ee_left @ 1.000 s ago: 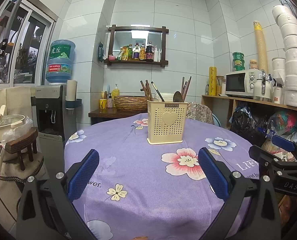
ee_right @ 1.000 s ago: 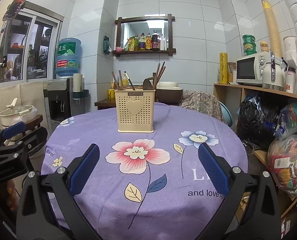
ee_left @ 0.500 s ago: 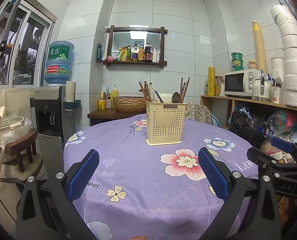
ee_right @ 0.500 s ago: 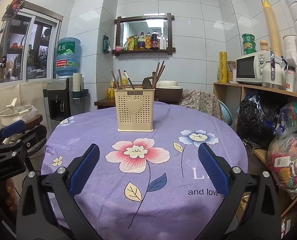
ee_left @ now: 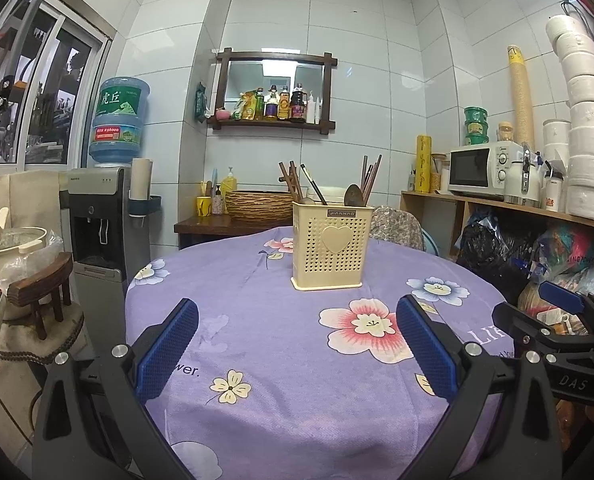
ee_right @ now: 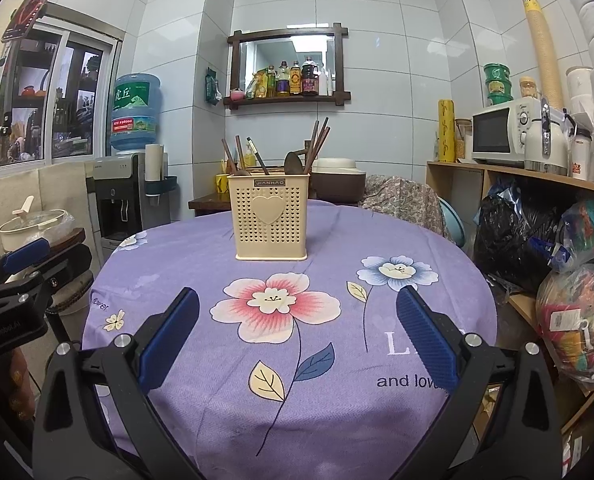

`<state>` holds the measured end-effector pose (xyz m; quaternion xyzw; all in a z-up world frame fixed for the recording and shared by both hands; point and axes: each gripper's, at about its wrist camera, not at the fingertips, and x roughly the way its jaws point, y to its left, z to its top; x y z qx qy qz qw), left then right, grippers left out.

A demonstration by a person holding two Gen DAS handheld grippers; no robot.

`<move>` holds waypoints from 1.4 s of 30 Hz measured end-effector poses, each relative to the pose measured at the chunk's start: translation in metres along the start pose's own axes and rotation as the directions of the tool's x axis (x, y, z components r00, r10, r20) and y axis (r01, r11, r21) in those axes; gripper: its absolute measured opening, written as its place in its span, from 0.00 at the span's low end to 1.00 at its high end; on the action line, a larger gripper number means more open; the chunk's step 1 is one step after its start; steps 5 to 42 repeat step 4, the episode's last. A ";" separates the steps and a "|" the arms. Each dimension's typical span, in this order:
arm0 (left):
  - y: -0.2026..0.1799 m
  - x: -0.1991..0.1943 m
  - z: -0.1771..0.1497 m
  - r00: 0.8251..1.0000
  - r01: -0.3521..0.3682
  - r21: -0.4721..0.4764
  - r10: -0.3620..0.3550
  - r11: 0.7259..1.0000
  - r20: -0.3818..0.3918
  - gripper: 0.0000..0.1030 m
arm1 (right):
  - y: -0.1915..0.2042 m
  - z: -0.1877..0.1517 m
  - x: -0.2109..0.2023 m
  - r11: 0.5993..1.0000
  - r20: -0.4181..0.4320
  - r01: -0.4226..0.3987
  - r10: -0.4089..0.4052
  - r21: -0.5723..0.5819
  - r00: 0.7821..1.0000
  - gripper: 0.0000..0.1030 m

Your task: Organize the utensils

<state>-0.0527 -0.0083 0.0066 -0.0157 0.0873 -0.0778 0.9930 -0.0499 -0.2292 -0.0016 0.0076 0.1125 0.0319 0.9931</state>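
Cream perforated plastic utensil holder [ee_left: 330, 247] with wooden chopsticks and spoons [ee_right: 317, 144] stands ahead of both tongs, left tongs [ee_left: 297, 344] and right tongs [ee_right: 297, 334] gaping empty over the purple floral-clothed surface [ee_right: 337, 360].

One cream perforated plastic utensil holder with a heart on its front [ee_left: 331, 251] [ee_right: 271, 219]; one dark spoon [ee_left: 353, 195] [ee_right: 292, 163] in it; several brown chopsticks [ee_left: 371, 179] [ee_right: 319, 141], too bunched to count; one round tabletop under a purple flowered cloth [ee_left: 281, 344] [ee_right: 337, 360]; two grippers
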 end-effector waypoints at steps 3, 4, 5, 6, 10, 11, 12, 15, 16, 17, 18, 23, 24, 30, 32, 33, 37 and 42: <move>0.000 0.001 0.000 1.000 -0.004 0.001 0.004 1.000 0.000 0.95 | -0.001 -0.001 0.001 1.000 -0.004 -0.001 0.001 0.002 1.000 0.95; 0.000 0.001 0.000 1.000 -0.006 0.004 0.006 1.000 -0.002 0.95 | -0.001 -0.001 0.001 1.000 -0.003 0.000 0.000 0.002 1.000 0.95; 0.000 0.001 0.000 1.000 -0.006 0.004 0.006 1.000 -0.002 0.95 | -0.001 -0.001 0.001 1.000 -0.003 0.000 0.000 0.002 1.000 0.95; 0.000 0.001 0.000 1.000 -0.006 0.004 0.006 1.000 -0.002 0.95 | -0.001 -0.001 0.001 1.000 -0.003 0.000 0.000 0.002 1.000 0.95; 0.000 0.001 0.000 1.000 -0.006 0.004 0.006 1.000 -0.002 0.95 | -0.001 -0.001 0.001 1.000 -0.003 0.000 0.000 0.002 1.000 0.95; 0.000 0.001 0.000 1.000 -0.006 0.004 0.006 1.000 -0.002 0.95 | -0.001 -0.001 0.001 1.000 -0.003 0.000 0.000 0.002 1.000 0.95; 0.000 0.001 0.000 1.000 -0.006 0.004 0.006 1.000 -0.002 0.95 | -0.001 -0.001 0.001 1.000 -0.003 0.000 0.000 0.002 1.000 0.95; 0.000 0.001 0.000 1.000 -0.006 0.004 0.006 1.000 -0.002 0.95 | -0.001 -0.001 0.001 1.000 -0.003 0.000 0.000 0.002 1.000 0.95; 0.000 0.001 0.000 1.000 -0.006 0.004 0.006 1.000 -0.002 0.95 | -0.001 -0.001 0.001 1.000 -0.003 0.000 0.000 0.002 1.000 0.95; 0.000 0.001 0.000 1.000 -0.006 0.004 0.006 1.000 -0.002 0.95 | -0.001 -0.001 0.001 1.000 -0.003 0.000 0.000 0.002 1.000 0.95; 0.000 0.001 0.000 1.000 -0.006 0.004 0.006 1.000 -0.002 0.95 | -0.001 -0.001 0.001 1.000 -0.003 0.000 0.000 0.002 1.000 0.95; 0.000 0.001 0.000 1.000 -0.006 0.004 0.006 1.000 -0.002 0.95 | -0.001 -0.001 0.001 1.000 -0.003 0.000 0.000 0.002 1.000 0.95; 0.000 0.001 0.000 1.000 -0.006 0.004 0.006 1.000 -0.002 0.95 | -0.001 -0.001 0.001 1.000 -0.003 0.000 0.000 0.002 1.000 0.95; 0.000 0.001 0.000 1.000 -0.006 0.004 0.006 1.000 -0.002 0.95 | -0.001 -0.001 0.001 1.000 -0.003 0.000 0.000 0.002 1.000 0.95; 0.000 0.001 0.000 1.000 -0.006 0.004 0.006 1.000 -0.002 0.95 | -0.001 -0.001 0.001 1.000 -0.003 0.000 0.000 0.002 1.000 0.95; 0.000 0.001 0.000 1.000 -0.006 0.004 0.006 1.000 -0.002 0.95 | -0.001 -0.001 0.001 1.000 -0.003 0.000 0.000 0.002 1.000 0.95; 0.000 0.001 0.000 1.000 -0.006 0.004 0.006 1.000 -0.002 0.95 | -0.001 -0.001 0.001 1.000 -0.003 0.000 0.000 0.002 1.000 0.95; 0.000 0.001 0.000 1.000 -0.006 0.004 0.006 1.000 -0.002 0.95 | -0.001 -0.001 0.001 1.000 -0.003 0.000 0.000 0.002 1.000 0.95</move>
